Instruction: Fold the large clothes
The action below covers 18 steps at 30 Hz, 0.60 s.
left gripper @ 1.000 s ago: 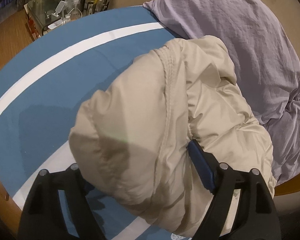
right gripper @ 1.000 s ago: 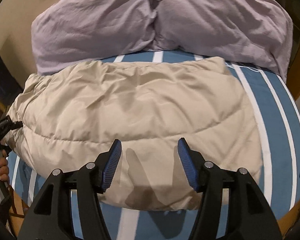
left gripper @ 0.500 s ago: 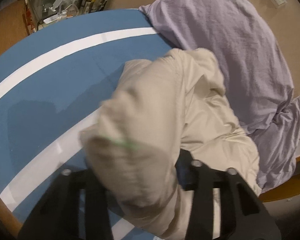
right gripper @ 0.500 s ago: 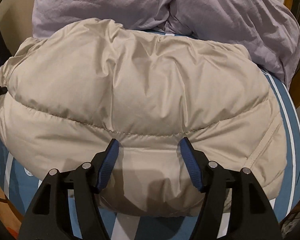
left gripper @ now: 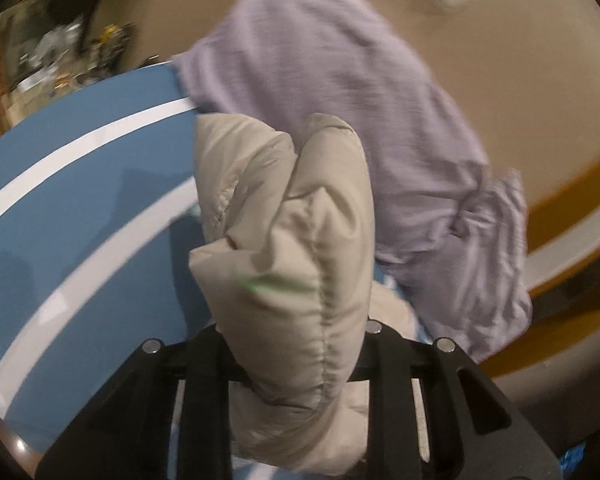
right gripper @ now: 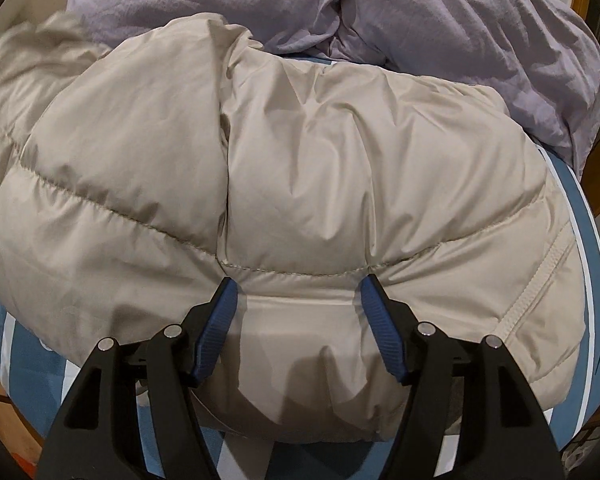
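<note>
A beige puffer jacket (right gripper: 300, 168) lay spread across a bed with a blue sheet (left gripper: 80, 208) striped in white, its far edge close against a heap of lilac bedding (right gripper: 440, 20). The right gripper (right gripper: 296, 300) sat low over the near edge of the jacket with its jaws wide apart, and the blue pads (right gripper: 220, 320) pressed into the quilted fabric on either side of a puffed panel without pinching it. A stitched seam ran across the jacket just past the fingertips, and a corded hem curved down its right side. In the left wrist view, a thick fold of the jacket (left gripper: 292, 260) rose up between the black fingers of the left gripper (left gripper: 296, 344), which had closed on it; the picture was blurred and the pads were hidden by cloth, so the exact grip could not be made out, though the fabric appeared bunched and lifted clear of the sheet there. Behind that fold lay the lilac bedding (left gripper: 360, 100), and farther off, at the left edge, stood a cluttered table (left gripper: 52, 60) too blurred to read.
</note>
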Available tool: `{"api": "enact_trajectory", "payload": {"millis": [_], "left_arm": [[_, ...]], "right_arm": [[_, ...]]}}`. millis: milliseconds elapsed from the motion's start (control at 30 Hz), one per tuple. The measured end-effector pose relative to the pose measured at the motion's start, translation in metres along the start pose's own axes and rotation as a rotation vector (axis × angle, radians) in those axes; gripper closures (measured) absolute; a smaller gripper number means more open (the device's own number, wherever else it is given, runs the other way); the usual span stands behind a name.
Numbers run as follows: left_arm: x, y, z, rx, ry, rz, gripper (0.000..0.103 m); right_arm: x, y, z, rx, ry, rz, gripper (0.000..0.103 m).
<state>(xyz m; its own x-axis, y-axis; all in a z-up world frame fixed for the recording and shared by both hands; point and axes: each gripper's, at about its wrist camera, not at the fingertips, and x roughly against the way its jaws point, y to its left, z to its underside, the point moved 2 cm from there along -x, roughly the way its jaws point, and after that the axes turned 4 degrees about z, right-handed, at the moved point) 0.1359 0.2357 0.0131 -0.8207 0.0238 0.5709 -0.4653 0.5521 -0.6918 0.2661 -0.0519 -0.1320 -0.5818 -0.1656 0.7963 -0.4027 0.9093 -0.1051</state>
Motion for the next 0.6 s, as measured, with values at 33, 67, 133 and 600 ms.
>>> {"api": "enact_trajectory", "payload": {"millis": [33,67,133,600], "left_arm": [[0.0,-0.016,0.002,-0.028,0.004,0.027,0.077],[0.001,-0.026,0.004,-0.048,0.008,0.044,0.077],[-0.001,-0.055,0.01,-0.106,0.02,0.082,0.077],[-0.037,-0.172,0.076,-0.398,0.154,0.194,0.077]], "right_arm": [[0.0,0.0,0.0,0.001,0.001,0.0,0.037],[0.0,0.0,0.0,0.001,0.001,0.0,0.037],[0.0,0.0,0.0,-0.001,0.0,0.0,0.037],[0.006,-0.015,0.002,-0.037,-0.015,-0.061,0.037]]}}
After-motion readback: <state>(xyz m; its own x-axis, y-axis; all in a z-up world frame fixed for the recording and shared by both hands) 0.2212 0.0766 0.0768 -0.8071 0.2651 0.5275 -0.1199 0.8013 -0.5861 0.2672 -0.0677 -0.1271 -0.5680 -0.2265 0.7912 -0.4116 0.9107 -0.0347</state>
